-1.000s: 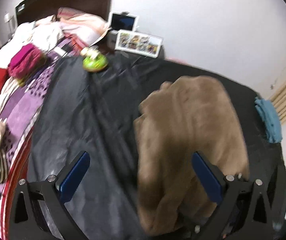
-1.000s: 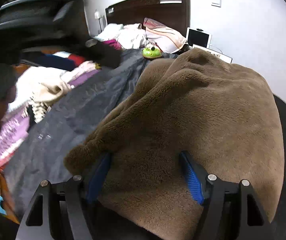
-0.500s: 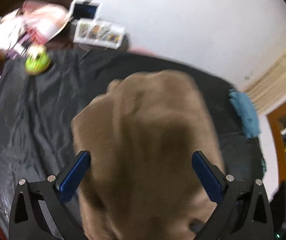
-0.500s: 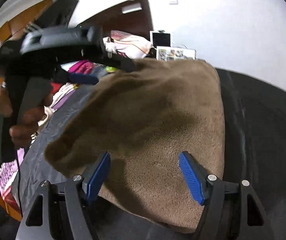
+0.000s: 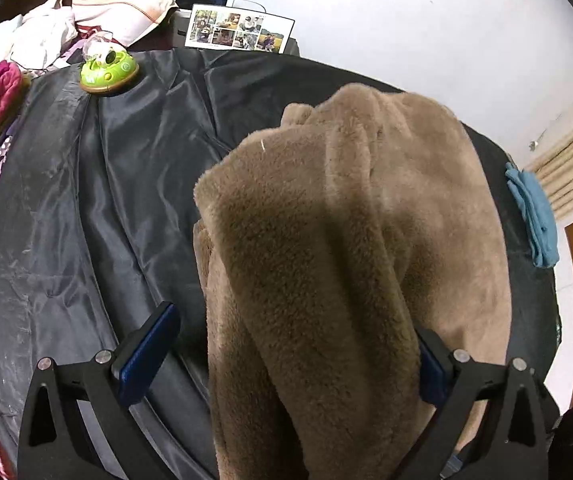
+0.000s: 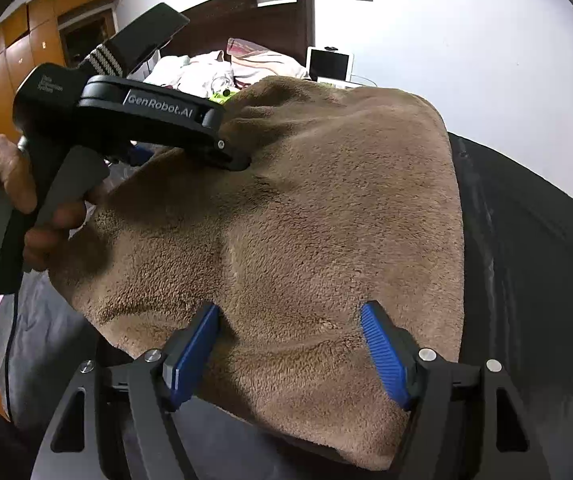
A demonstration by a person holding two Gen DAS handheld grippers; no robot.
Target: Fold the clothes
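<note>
While both tongs gape wide, brown fleece (image 5: 346, 240) now drapes between left tongs (image 5: 290, 356); right tongs (image 6: 290, 344) lower.

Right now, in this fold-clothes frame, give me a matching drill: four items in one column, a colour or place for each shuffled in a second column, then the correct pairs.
Column A
1. fleece garment
2. toy
3. folded cloth
4. photo collage

Column B
a. blue, at the right edge of the black sheet
b. leaning against the white wall
c. brown, lying in the middle of the black sheet
d. green, at the far end of the sheet near the pillows

Pairs: 1-c, 2-d, 3-a, 4-b
</note>
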